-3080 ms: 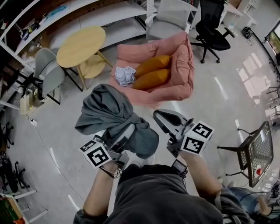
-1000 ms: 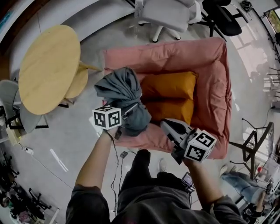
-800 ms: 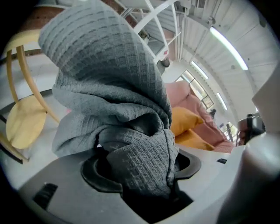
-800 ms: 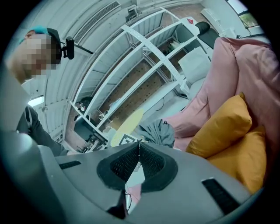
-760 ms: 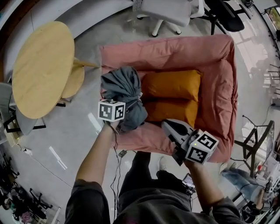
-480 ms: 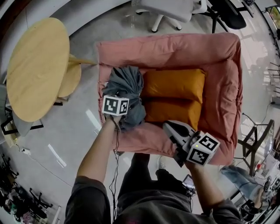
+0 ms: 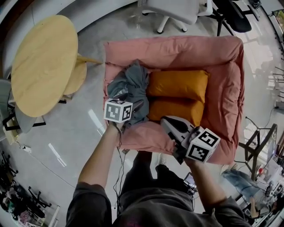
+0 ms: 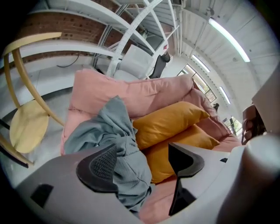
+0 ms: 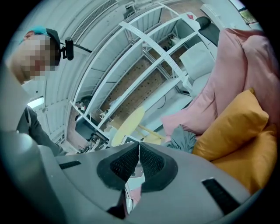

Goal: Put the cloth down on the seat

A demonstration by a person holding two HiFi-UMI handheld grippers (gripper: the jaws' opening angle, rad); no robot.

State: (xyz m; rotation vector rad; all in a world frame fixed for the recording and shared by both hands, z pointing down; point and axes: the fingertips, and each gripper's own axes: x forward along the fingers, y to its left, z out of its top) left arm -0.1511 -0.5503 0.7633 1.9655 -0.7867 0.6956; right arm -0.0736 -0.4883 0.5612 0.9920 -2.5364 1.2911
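Observation:
The grey cloth (image 7: 132, 88) lies crumpled on the left side of the pink seat (image 7: 177, 49), against two orange cushions (image 7: 177, 84). My left gripper (image 7: 136, 106) hovers over the cloth's near end, and its jaws are opening. In the left gripper view the cloth (image 8: 109, 133) shows between the wide-apart jaws of that gripper (image 8: 144, 162), and the pads do not press on it. My right gripper (image 7: 166, 122) is shut and empty above the seat's front edge. In its own view the right gripper (image 9: 139, 160) has its pads together.
A round wooden table (image 7: 42, 66) with a small stool stands left of the seat. A white office chair (image 7: 175, 9) and a black one (image 7: 233, 13) stand behind it. A wire chair (image 7: 262, 146) is at the right.
The left gripper brought the cloth down onto the seat's left side and its jaws spread apart; the cloth has slumped against the cushions. The right gripper has hardly moved.

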